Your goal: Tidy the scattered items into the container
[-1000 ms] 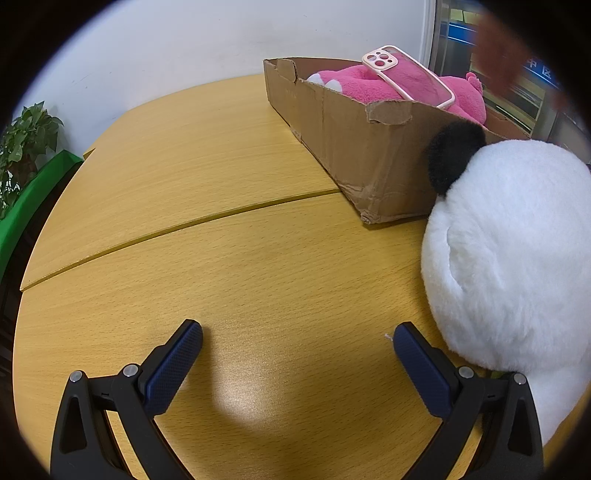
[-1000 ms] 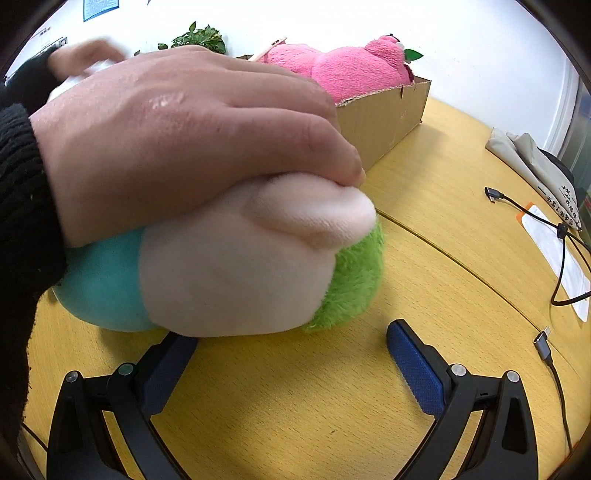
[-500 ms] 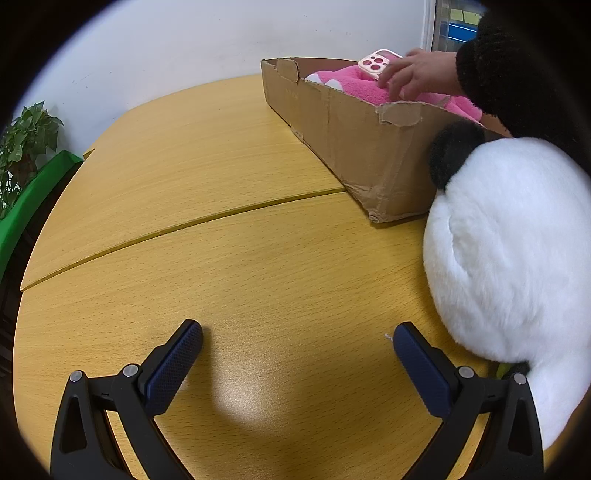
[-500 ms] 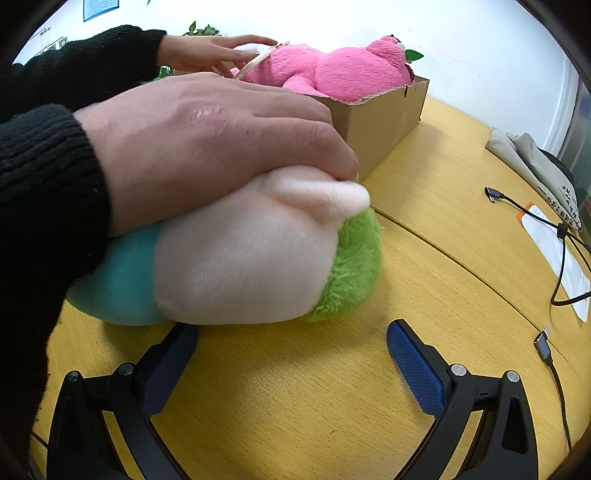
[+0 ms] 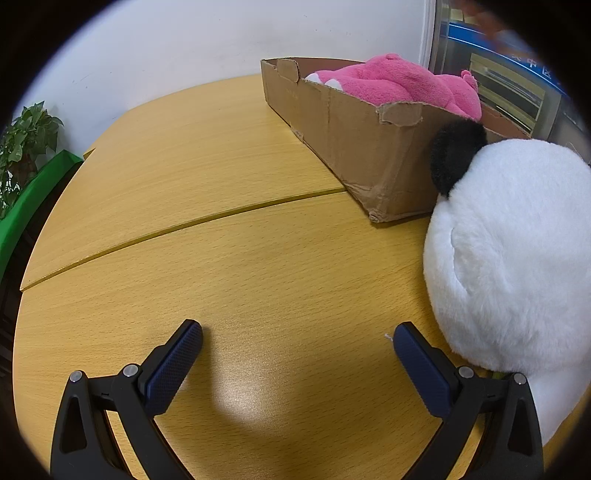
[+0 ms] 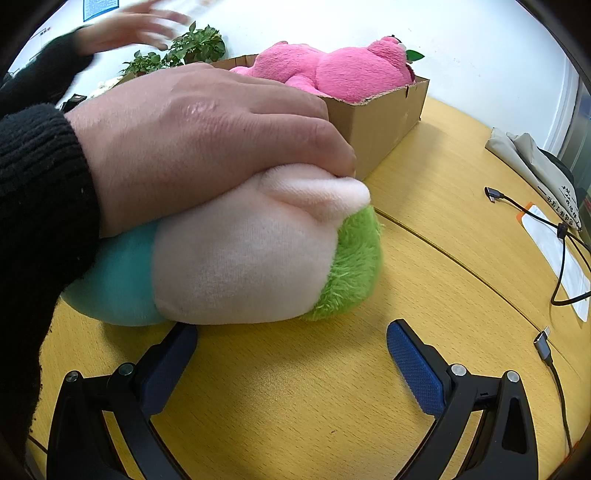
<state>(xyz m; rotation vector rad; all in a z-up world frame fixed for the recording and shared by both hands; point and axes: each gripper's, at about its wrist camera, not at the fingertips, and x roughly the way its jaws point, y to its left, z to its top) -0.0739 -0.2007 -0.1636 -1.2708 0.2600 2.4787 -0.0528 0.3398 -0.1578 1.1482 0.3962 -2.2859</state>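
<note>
Plush toy, pinned under a bare hand at frame centre, touches our right gripper's left pad; jaws apart, empty. Left gripper likewise, white panda crowding its right. Closing risks pinching the hand. Cardboard box beyond looks nearly full; table open left.

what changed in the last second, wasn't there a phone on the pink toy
Yes: the pink phone that lay on the pink plush in the cardboard box is gone; a bare hand reached in, took it, and has swung up and away, blurred. Unchanged: the other hand presses the pastel plush, the panda plush sits put, both grippers hang open.
</note>
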